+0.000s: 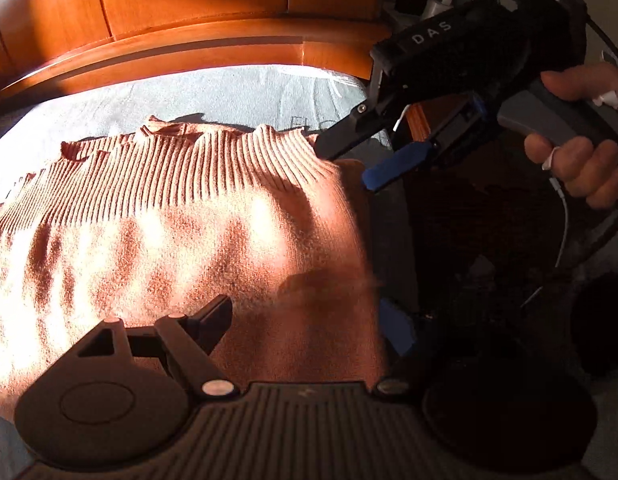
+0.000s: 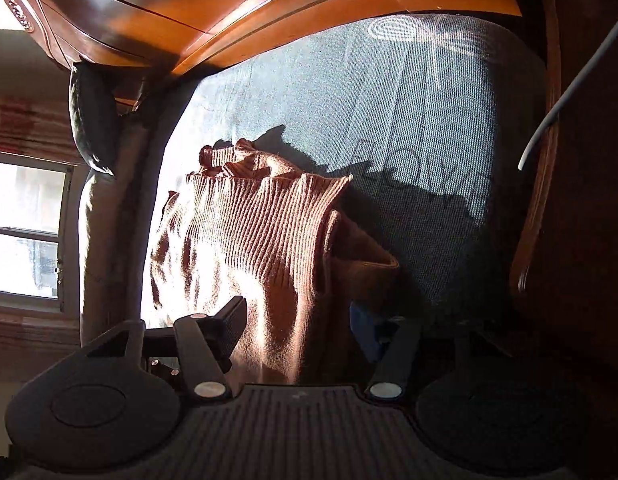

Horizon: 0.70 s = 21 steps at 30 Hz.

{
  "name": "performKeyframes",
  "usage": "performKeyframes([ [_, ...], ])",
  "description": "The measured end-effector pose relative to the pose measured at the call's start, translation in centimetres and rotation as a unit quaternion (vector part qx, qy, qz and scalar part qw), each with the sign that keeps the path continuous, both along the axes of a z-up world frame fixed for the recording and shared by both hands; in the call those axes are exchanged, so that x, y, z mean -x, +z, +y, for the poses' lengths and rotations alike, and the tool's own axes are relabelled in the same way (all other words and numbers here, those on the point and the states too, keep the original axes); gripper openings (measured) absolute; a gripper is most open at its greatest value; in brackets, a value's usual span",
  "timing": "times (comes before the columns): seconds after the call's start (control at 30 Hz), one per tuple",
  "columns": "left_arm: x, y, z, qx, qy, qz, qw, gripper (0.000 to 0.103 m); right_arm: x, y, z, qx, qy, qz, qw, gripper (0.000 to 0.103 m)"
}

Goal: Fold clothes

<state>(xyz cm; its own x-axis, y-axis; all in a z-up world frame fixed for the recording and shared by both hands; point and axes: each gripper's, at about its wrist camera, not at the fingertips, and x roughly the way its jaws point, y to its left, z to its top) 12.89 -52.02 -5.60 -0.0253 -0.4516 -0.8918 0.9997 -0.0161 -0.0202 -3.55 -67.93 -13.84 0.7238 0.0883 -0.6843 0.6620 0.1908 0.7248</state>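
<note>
While spread wide, both tongs (image 1: pixel 305 320) (image 2: pixel 305 328) straddle sweater (image 1: pixel 189 220).

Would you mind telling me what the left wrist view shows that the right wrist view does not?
Only the left wrist view shows the right gripper from outside, open at the sweater's ribbed edge, with the hand on its handle. Only the right wrist view shows the window and a dark cushion. Both show the orange sweater on the grey bedcover and the wooden headboard.
</note>
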Motion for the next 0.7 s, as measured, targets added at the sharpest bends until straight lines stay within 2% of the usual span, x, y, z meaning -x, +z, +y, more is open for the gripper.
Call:
performKeyframes([
  [0.07,-0.1,-0.3,1.0,-0.018,0.013,0.0,0.9997,0.08,-0.5,-0.1,0.8,0.002,0.009,-0.001,1.0,0.062],
  [0.13,0.0,-0.3,1.8,-0.02,0.019,0.002,0.9996,0.08,-0.9,-0.2,1.6,0.004,0.017,-0.003,1.0,0.052],
  [0.2,0.1,-0.2,2.4,-0.023,0.02,0.005,0.9995,0.08,-1.3,-0.2,2.4,0.006,0.024,-0.003,1.0,0.011],
  [0.43,0.4,0.2,3.9,-0.011,0.007,0.011,0.9999,0.08,0.2,0.2,3.4,0.004,0.011,0.024,1.0,0.009],
  [0.5,1.0,-0.1,3.7,0.007,-0.014,0.005,0.9999,0.08,0.6,-0.2,3.7,0.013,0.006,0.042,0.999,0.01],
  [0.6,2.2,-0.7,2.9,0.031,-0.06,-0.006,0.9977,0.08,0.9,-0.7,3.6,-0.004,-0.01,0.04,0.999,0.013],
  [0.7,3.6,-1.7,2.9,0.022,-0.119,-0.011,0.9926,0.08,0.6,0.5,3.8,0.018,0.005,0.049,0.999,0.021],
])
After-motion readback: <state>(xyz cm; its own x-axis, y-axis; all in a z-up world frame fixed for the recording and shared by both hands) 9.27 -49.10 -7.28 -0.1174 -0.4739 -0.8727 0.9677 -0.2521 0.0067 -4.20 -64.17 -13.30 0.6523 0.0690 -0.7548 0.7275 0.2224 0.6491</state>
